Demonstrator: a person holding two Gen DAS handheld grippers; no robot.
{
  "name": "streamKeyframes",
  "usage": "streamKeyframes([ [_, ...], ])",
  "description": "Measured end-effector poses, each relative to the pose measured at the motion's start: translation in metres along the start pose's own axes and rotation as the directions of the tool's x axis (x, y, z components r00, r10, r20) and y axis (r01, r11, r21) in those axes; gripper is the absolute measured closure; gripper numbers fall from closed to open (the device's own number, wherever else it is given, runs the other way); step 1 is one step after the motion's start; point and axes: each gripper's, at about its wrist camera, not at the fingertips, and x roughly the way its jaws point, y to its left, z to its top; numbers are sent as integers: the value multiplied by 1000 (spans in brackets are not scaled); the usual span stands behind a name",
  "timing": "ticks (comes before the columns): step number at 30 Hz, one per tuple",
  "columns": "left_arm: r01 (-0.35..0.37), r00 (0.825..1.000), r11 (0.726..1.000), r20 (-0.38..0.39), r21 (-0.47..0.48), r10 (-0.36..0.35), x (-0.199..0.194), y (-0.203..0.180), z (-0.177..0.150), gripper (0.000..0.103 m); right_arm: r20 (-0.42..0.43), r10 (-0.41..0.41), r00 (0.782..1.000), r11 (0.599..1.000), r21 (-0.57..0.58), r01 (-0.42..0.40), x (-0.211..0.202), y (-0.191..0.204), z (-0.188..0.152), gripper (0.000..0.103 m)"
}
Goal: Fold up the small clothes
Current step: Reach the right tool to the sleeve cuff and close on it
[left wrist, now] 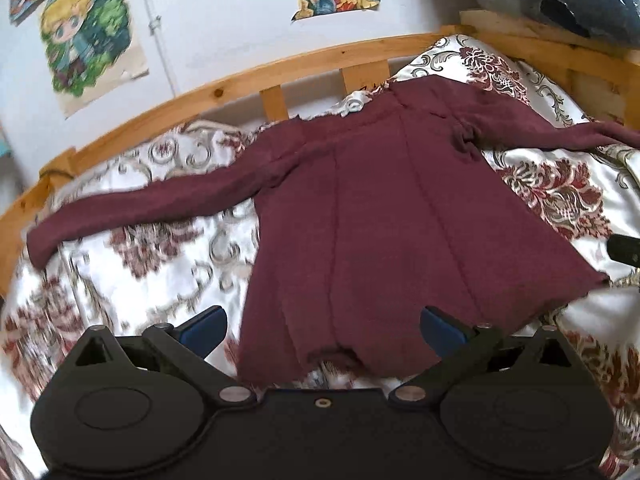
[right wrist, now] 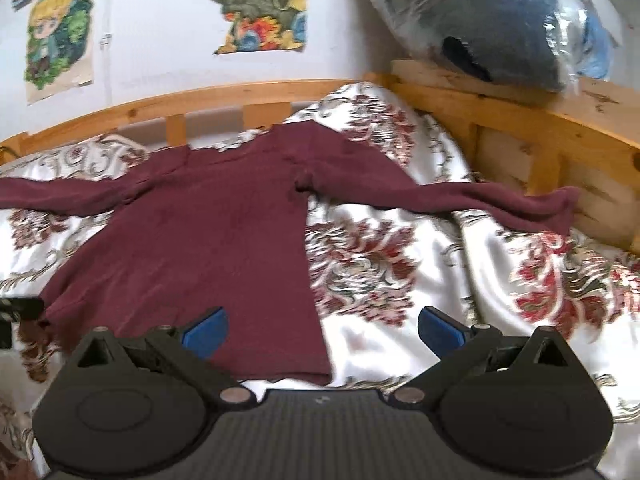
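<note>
A maroon long-sleeved top (left wrist: 400, 208) lies spread flat on the floral bedspread (left wrist: 132, 280), collar toward the headboard side, both sleeves stretched out. My left gripper (left wrist: 322, 328) is open and empty, just above the top's near hem at its left corner. In the right wrist view the same top (right wrist: 200, 240) lies left of centre. My right gripper (right wrist: 322, 330) is open and empty over the hem's right corner. The right sleeve (right wrist: 500, 204) reaches the wooden side rail. A dark part of the other gripper (left wrist: 624, 252) shows at the right edge.
A wooden bed rail (left wrist: 240, 80) runs behind the top, and another rail (right wrist: 520, 128) stands at the right. A plastic-wrapped blue bundle (right wrist: 512, 20) rests on that rail. Posters (right wrist: 256, 4) hang on the white wall.
</note>
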Motion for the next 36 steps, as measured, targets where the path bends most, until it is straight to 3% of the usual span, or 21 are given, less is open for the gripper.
streamKeyframes([
  [7,-9,998,994,-58,113,15,-1,8,65,1,-63,-49,997,994,96,55,9,-30,12,0],
  [11,-48,999,984,4,169,48,-11,14,98,0,-104,-86,991,986,134,100,14,-41,19,0],
  [15,-65,997,981,47,183,57,-8,14,116,0,-110,-102,989,979,166,120,15,-45,28,0],
  [20,-28,1000,992,7,124,27,26,11,122,1,-51,-155,987,972,168,162,13,-57,37,0],
  [26,18,1000,999,24,27,-18,83,11,119,0,122,-316,941,925,261,277,7,-112,43,0],
  [30,25,1000,1000,7,6,-25,117,16,118,1,150,-376,914,873,388,296,27,-153,63,0],
  [36,30,1000,999,4,17,-30,157,32,119,1,103,-472,875,830,385,402,85,-192,93,15],
])
